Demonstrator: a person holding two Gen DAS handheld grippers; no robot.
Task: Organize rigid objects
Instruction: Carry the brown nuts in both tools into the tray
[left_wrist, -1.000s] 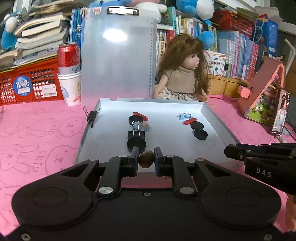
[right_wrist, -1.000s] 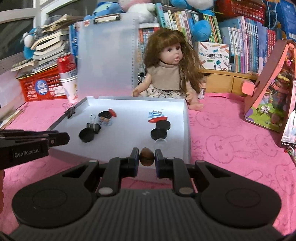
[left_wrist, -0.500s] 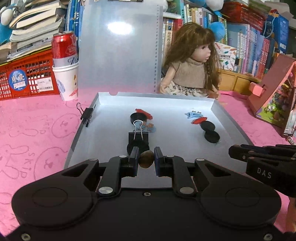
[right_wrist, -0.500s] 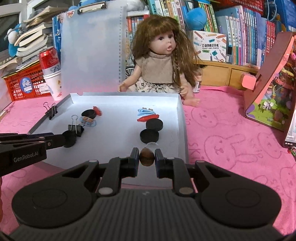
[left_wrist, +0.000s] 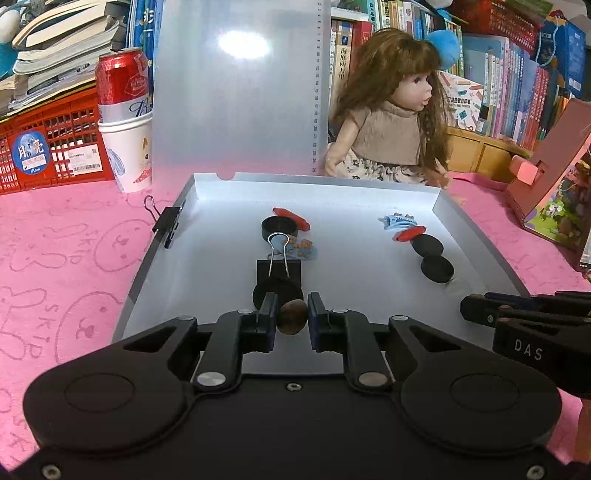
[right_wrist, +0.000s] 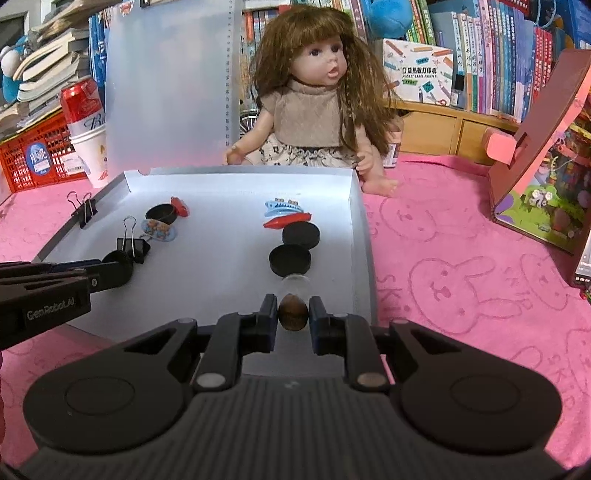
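Left wrist view: pink bunny-print cloth (left_wrist: 66, 251), bookshelves (left_wrist: 509, 77) behind.

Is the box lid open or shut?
Open: the lid stands upright behind the tray, whose contents are exposed.

A doll (right_wrist: 314, 110) with long brown hair sits on the pink table (right_wrist: 461, 258), facing forward, in front of shelved books (right_wrist: 517, 48). A red can (left_wrist: 122, 86) stands in a white paper cup (left_wrist: 127, 155), just beside a red crate (left_wrist: 48, 147) under stacked books. A translucent clipboard (left_wrist: 236, 92) stands upright beside the doll. A cardboard toy house (right_wrist: 543, 155) leans at the right edge
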